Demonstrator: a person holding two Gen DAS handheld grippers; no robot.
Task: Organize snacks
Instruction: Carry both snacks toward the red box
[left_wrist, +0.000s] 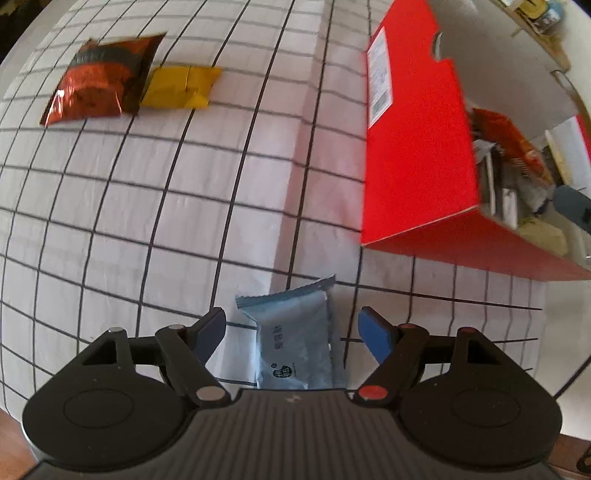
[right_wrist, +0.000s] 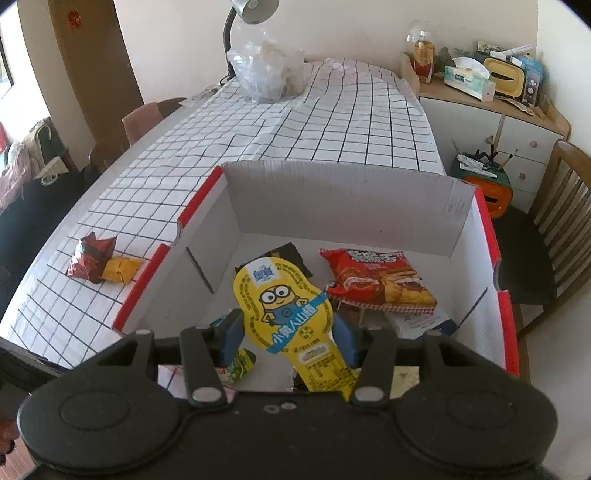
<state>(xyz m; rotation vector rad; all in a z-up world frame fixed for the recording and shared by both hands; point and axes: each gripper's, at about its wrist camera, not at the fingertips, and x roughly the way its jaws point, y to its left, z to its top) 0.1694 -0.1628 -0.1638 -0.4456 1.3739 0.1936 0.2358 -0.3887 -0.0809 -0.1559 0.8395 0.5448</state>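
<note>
My left gripper (left_wrist: 295, 328) is open, its fingers either side of a pale blue snack packet (left_wrist: 295, 347) lying on the checked tablecloth. A dark red foil bag (left_wrist: 99, 81) and a yellow packet (left_wrist: 181, 86) lie far left; they also show in the right wrist view, the foil bag (right_wrist: 90, 258) beside the yellow packet (right_wrist: 120, 269). The red box (left_wrist: 417, 147) stands at right. My right gripper (right_wrist: 288, 332) is over the open box (right_wrist: 347, 195); a yellow Minion packet (right_wrist: 284, 306) sits between its fingers, grip unclear. A red chip bag (right_wrist: 380, 280) lies inside.
A clear plastic bag (right_wrist: 266, 70) and a desk lamp (right_wrist: 251, 11) stand at the table's far end. A cluttered sideboard (right_wrist: 491, 96) and a wooden chair (right_wrist: 554, 206) are to the right. Other chairs stand along the table's left side.
</note>
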